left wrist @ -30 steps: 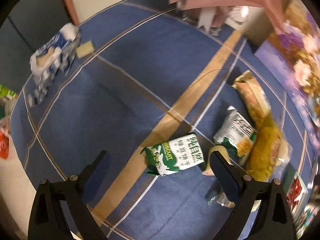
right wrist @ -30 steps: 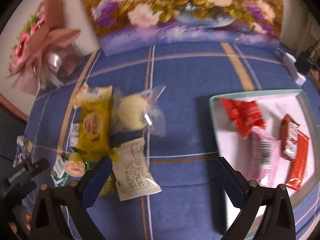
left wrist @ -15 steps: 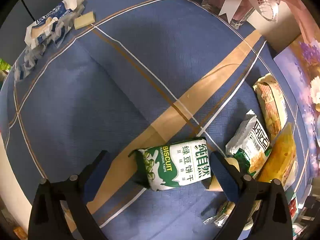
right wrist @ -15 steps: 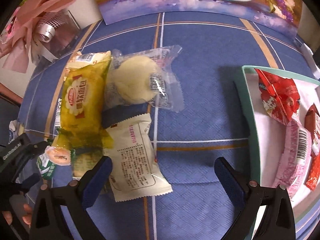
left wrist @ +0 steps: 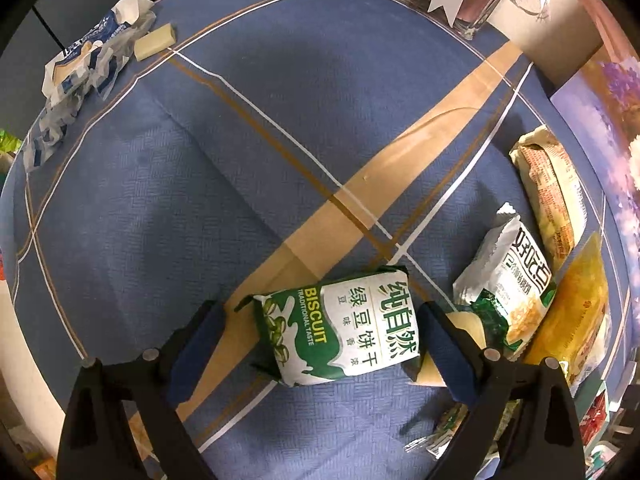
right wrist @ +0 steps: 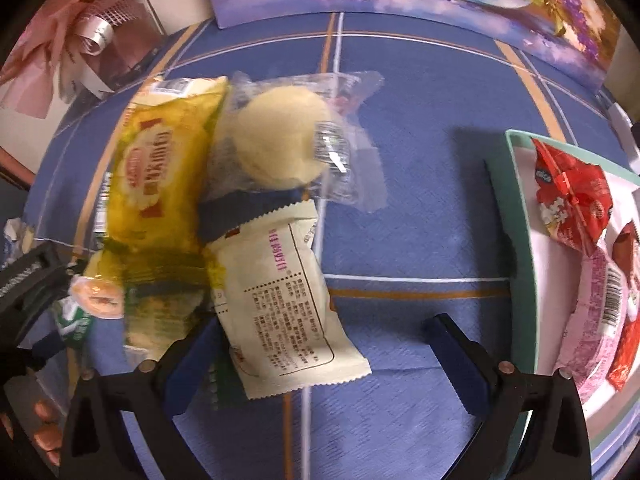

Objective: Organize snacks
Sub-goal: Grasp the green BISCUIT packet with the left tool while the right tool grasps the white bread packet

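Broadly, a blue checked tablecloth point(left wrist: 168, 208) carries a green-and-white rectangular biscuit packet point(left wrist: 340, 330), lying flat between the spread fingers of the left gripper point(left wrist: 320, 336). Just right of that packet sits a cluster of yellow and white wrappers, where the right gripper point(right wrist: 320, 344), jaws apart, straddles a cream printed sachet point(right wrist: 288, 304).

What we cannot make out

At the right edge of the right wrist view the tray point(right wrist: 516, 216) is cut off, and we see the yellow packet point(right wrist: 156, 184) blurred, covering a green packet point(right wrist: 74, 320) at lower left; a hand point(right wrist: 44, 428) shows only fingertips.
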The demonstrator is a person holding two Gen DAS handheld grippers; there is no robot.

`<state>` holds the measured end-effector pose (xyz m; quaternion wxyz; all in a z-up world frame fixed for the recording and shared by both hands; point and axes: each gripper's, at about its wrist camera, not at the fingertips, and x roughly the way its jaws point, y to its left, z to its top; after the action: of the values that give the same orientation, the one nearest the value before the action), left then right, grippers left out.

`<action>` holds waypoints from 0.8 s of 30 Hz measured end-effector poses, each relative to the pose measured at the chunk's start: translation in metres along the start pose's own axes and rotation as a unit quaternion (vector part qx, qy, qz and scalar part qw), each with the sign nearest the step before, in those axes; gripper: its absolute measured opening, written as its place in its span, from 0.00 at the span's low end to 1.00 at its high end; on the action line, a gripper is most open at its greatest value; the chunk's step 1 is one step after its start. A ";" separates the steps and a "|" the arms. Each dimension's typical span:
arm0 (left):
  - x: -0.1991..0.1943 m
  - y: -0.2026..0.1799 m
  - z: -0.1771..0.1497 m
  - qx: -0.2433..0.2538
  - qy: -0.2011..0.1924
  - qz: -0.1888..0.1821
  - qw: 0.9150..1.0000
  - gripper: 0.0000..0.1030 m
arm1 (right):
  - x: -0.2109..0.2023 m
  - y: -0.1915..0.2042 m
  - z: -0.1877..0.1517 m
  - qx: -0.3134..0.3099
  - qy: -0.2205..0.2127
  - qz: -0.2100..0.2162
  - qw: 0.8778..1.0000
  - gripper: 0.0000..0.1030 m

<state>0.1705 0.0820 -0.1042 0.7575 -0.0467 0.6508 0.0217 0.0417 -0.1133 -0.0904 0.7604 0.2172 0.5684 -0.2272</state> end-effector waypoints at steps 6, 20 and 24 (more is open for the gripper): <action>-0.002 -0.006 -0.001 0.013 -0.011 0.021 1.000 0.86 | 0.003 0.008 -0.003 -0.026 -0.011 -0.029 0.999 1.00; -0.009 -0.025 -0.008 0.034 -0.025 0.026 0.999 0.68 | 0.003 0.019 0.000 -0.044 -0.027 -0.023 0.998 0.96; -0.014 -0.020 -0.014 0.028 -0.019 0.010 0.999 0.68 | -0.006 0.023 -0.004 -0.063 -0.032 -0.016 0.997 0.82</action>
<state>0.1569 0.0609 -0.0917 0.7703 -0.0184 0.6373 0.0124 0.0507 -0.0924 -0.0842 0.7870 0.1522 0.5600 -0.2094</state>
